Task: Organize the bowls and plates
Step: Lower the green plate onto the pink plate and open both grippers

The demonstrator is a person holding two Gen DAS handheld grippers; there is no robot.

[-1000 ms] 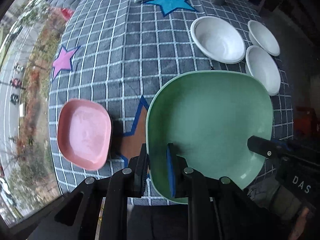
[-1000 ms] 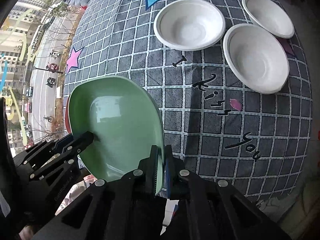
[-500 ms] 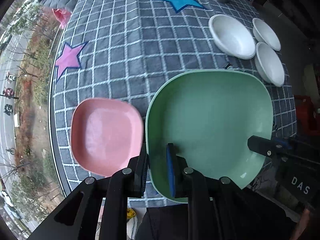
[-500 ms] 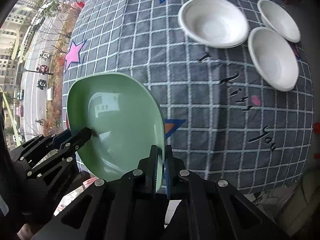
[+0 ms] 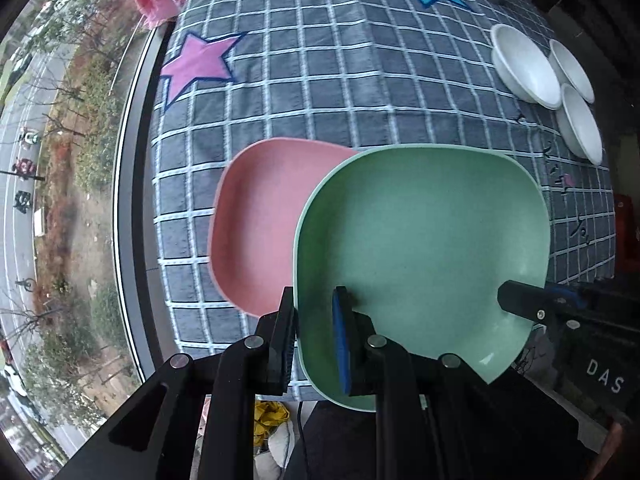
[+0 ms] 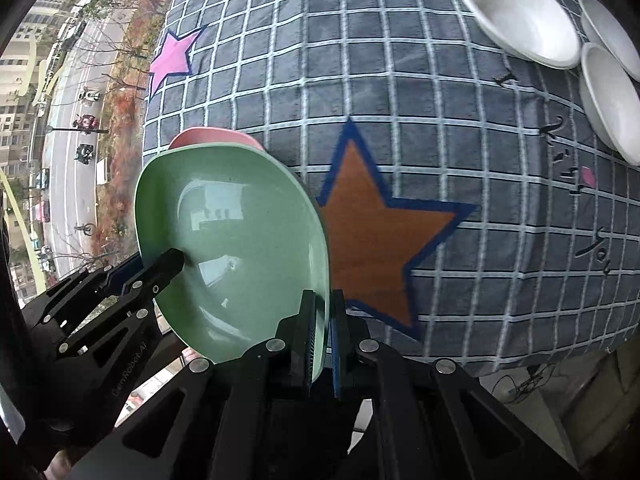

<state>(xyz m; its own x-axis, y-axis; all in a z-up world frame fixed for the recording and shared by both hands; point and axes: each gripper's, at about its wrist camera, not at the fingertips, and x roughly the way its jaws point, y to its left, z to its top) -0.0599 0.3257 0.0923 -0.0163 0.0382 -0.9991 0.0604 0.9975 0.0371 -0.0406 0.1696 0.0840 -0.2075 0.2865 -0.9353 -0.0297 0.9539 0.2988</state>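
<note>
Clamping the near-left rim of the green plate [image 5: 420, 248], the left gripper [image 5: 314, 336] has one finger beneath the rim and the blue-padded finger [image 5: 340, 344] inside the plate. The right gripper [image 6: 320, 332] is clenched on the opposite rim of the same plate. Both grippers hold the green plate above the bench [image 5: 340, 92], partly overlapping the pink plate [image 5: 256, 224], which lies on the grey checked cloth near the bench's left edge. Three white bowls [image 5: 524, 66] sit close together at the far right of the bench, well apart from the plates.
</note>
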